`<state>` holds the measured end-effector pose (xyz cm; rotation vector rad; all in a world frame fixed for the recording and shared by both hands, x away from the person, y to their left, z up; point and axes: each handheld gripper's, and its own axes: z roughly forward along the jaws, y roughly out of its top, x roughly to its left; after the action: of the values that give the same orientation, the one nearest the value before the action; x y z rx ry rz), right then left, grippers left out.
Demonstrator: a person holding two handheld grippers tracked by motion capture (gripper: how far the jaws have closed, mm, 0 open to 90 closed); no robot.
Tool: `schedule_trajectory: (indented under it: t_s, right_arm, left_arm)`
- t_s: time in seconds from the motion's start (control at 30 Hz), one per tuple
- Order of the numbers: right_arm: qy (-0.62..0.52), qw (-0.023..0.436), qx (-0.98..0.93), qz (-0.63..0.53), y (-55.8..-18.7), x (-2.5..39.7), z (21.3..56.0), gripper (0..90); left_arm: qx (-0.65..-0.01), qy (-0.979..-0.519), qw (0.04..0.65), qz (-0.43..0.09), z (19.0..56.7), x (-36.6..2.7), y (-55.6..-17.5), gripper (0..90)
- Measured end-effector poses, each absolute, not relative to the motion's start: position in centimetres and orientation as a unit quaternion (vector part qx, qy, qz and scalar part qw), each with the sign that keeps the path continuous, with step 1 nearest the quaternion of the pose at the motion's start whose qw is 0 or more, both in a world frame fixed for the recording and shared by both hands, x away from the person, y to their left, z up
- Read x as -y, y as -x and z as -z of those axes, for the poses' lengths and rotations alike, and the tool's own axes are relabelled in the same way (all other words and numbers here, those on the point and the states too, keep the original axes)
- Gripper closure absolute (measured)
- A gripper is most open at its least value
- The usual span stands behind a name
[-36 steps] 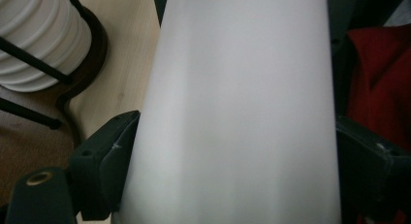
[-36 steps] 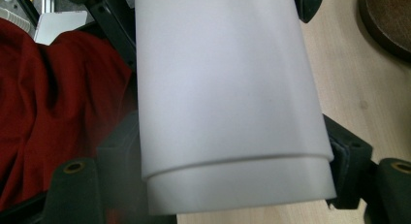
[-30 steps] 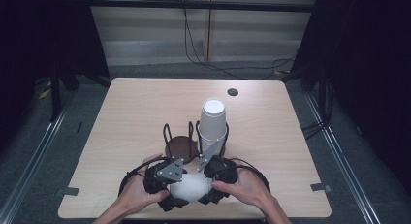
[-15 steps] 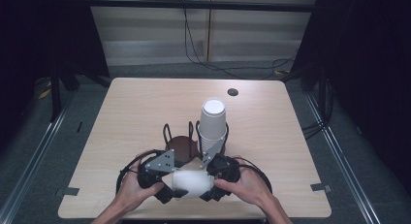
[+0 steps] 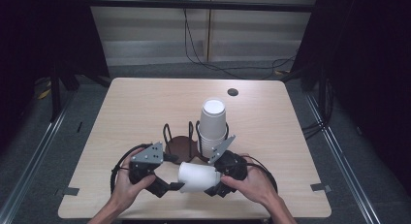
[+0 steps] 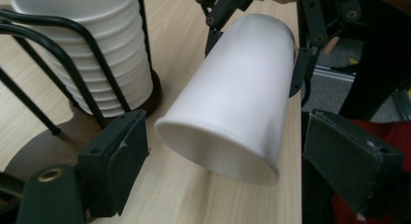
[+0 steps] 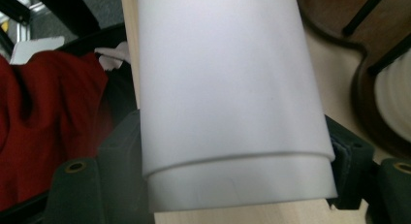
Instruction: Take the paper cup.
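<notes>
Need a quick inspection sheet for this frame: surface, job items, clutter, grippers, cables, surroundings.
Surface: light wood table, one dark round hole near the far edge.
Job's things: a stack of white cups upright in the right ring of a black wire holder on a brown base; left ring empty. One loose cup held sideways at the near edge.
Clutter: nothing seen.
Grippers: right gripper clamps the loose cup; left gripper open, jaws either side of its mouth, apart from it.
Cables: black loops trail beside both hands; more on the floor behind.
Surroundings: dark curtains, grey floor, tape marks.

left hand-held gripper: black, grey three-cornered plate, looped black cable | right hand-held gripper: black, same plate
</notes>
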<state>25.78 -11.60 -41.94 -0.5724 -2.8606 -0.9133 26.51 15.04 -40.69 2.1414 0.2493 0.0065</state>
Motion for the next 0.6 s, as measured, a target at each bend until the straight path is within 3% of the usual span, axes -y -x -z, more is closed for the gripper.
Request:
schedule_trajectory:
  t_s: [0.47,0.6]
  right_arm:
    - [0.205,0.037,0.915,0.345,-25.9,13.5,41.5,24.6]
    - [0.214,0.039,0.906,0.362,-26.0,14.2,41.6,24.6]
  left_arm:
    - [-0.118,-0.862,0.492,-0.010,41.4,-15.8,-25.8,15.7]
    - [-0.134,-0.843,0.521,-0.001,42.0,-16.4,-26.1,15.7]
